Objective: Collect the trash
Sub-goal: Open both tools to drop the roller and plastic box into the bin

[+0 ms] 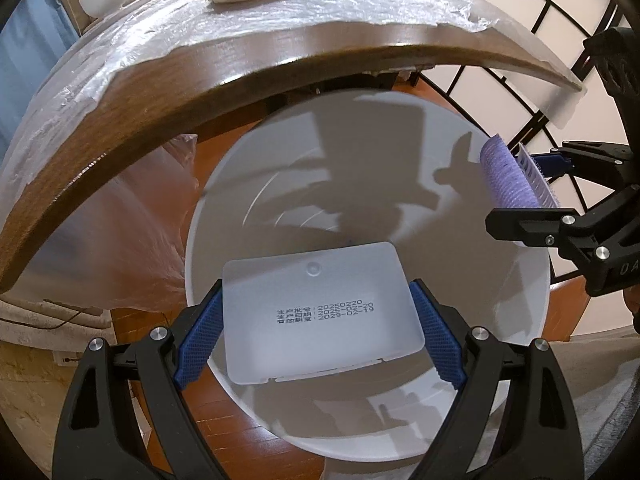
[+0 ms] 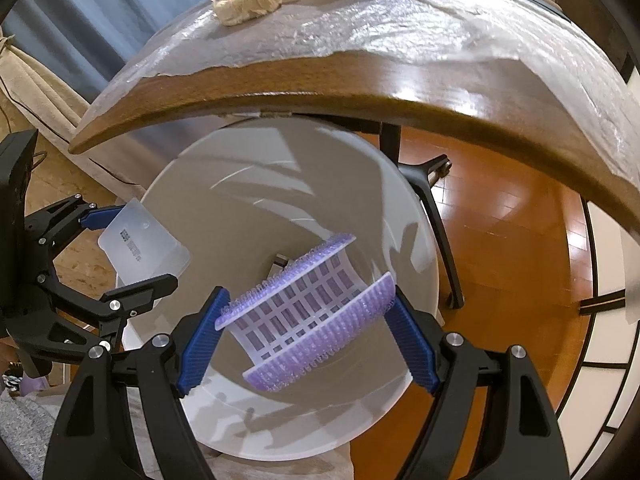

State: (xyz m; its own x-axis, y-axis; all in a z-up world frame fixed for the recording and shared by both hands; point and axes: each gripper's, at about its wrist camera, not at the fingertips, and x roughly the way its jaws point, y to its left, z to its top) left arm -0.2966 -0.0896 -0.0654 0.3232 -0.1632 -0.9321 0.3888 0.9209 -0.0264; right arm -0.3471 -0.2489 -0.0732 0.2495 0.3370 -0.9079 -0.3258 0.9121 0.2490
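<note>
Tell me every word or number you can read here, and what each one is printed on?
"20250220", "2025-02-20", "2029-02-19": three printed lines on the frosted plastic box in the left gripper; the characters before each number are too blurred to read.
"0A": raised marks on the right gripper, cut off by the left wrist view's edge.
In the right wrist view the box's print is too small to read.

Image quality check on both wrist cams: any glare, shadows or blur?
Left wrist: gripper shadows fall inside the white bin; box print stays sharp; fisheye bends the table edge. Right wrist: glare on the floor and plastic table cover; slight blur on the purple hair roller.
</note>
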